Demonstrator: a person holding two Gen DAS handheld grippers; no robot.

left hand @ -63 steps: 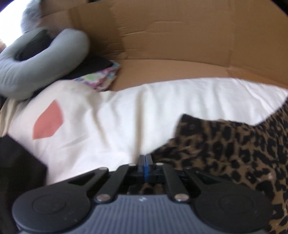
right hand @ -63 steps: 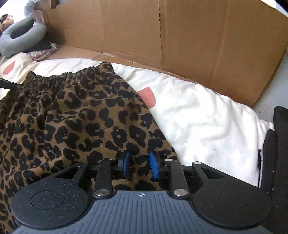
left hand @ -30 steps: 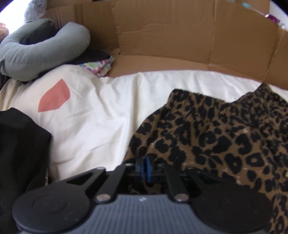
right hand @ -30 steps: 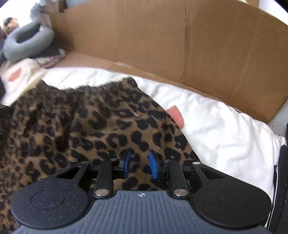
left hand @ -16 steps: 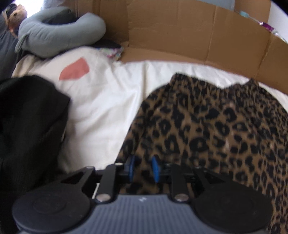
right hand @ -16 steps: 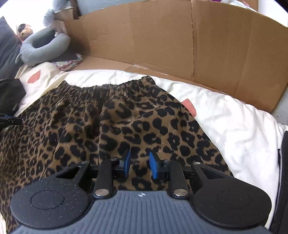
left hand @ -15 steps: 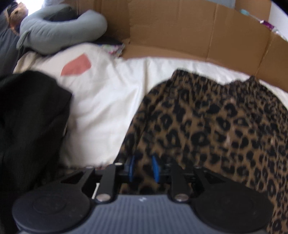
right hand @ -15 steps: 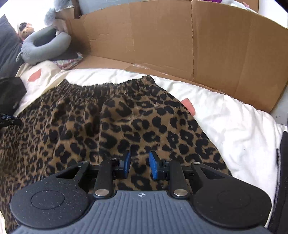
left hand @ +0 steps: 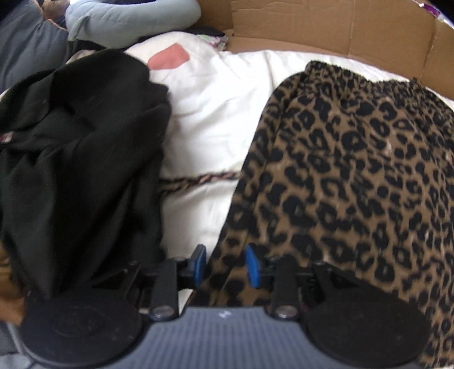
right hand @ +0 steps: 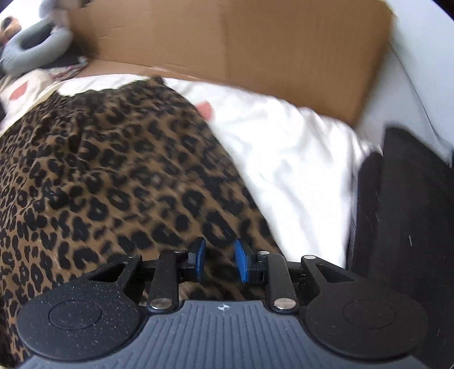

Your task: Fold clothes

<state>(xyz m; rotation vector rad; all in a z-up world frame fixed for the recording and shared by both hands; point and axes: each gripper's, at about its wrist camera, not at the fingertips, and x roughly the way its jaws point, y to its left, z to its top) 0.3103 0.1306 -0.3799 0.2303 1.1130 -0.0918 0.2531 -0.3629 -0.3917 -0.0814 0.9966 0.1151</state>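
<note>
A leopard-print skirt (left hand: 349, 170) lies spread flat on a white quilt (left hand: 215, 113), its gathered waistband toward the cardboard at the back. It also fills the left of the right wrist view (right hand: 107, 170). My left gripper (left hand: 225, 265) is open over the skirt's left hem corner, with fabric lying between its blue pads. My right gripper (right hand: 218, 259) is open over the skirt's right hem corner, with fabric between its pads too.
A heap of black clothes (left hand: 76, 159) lies left of the skirt, with a braided cord (left hand: 198, 180) beside it. A grey neck pillow (left hand: 127, 20) sits at the back left. A cardboard wall (right hand: 241, 42) runs behind. A black garment (right hand: 405, 227) lies right.
The left gripper, shut on the skirt's edge a second ago, has opened and drawn back toward the hem. The right gripper stayed open and drew back too. The skirt now lies flat.
</note>
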